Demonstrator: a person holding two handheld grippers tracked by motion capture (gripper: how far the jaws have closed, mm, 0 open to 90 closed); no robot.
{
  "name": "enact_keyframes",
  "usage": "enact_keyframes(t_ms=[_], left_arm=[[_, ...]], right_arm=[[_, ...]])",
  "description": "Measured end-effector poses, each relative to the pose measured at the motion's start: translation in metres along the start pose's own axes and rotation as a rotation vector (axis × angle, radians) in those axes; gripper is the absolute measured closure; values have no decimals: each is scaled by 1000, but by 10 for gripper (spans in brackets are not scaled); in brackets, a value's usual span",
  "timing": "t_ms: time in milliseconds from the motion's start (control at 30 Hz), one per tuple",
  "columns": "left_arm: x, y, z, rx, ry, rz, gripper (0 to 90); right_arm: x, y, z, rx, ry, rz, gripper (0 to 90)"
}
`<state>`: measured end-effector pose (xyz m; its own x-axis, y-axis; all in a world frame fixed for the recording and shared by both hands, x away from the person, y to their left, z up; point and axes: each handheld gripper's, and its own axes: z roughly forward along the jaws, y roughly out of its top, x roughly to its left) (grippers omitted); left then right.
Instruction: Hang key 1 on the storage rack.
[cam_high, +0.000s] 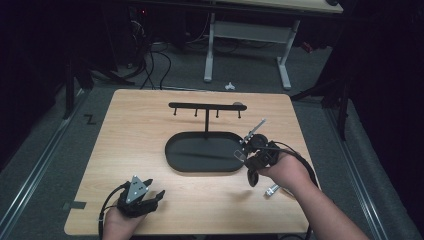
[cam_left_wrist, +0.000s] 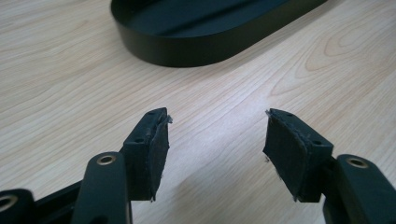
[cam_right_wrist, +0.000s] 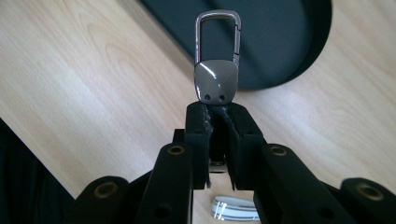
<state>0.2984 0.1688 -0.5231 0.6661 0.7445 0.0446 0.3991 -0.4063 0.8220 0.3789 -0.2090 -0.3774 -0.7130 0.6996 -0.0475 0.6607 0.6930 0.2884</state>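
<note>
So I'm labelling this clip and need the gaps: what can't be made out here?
- Key clip, right gripper view: its lower end is hidden between the right claw pads.
- Silvery thing, same view: cut off by the bottom edge and the claw's arms.
- Rack hooks, high view: too small to see their shape.
- Left claw: open, holding nothing.

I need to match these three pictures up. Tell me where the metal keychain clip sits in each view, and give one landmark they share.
High view: the keychain clip sits right of centre, held by the right gripper at the black oval tray's right end.
Left gripper view: not in it.
Right gripper view: top centre, pinched between the jaws.
Shared landmark: the tray.
</note>
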Motion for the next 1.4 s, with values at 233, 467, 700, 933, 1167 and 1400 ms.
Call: enact_keyframes(t_ms=[233, 467, 700, 933, 1167, 1400], left_arm=[[6, -9, -14, -3, 30, -36, 401], [8, -14, -20, -3, 45, -44, 401], [9, -14, -20, -4, 42, -45, 401], [8, -13, -20, -6, 39, -43, 401], [8, -13, -20, -6, 34, -44, 401], [9, -13, -21, -4, 32, -45, 401]], right_arm=[[-8, 16, -10, -36, -9, 1, 804], [-11, 33, -15, -47, -23, 4, 804], [-13, 47, -17, -62, -31, 4, 804], [-14, 60, -21, -79, -34, 10, 805], [-16, 72, -24, -95, -40, 8, 804], [-17, 84, -25, -106, -46, 17, 804]])
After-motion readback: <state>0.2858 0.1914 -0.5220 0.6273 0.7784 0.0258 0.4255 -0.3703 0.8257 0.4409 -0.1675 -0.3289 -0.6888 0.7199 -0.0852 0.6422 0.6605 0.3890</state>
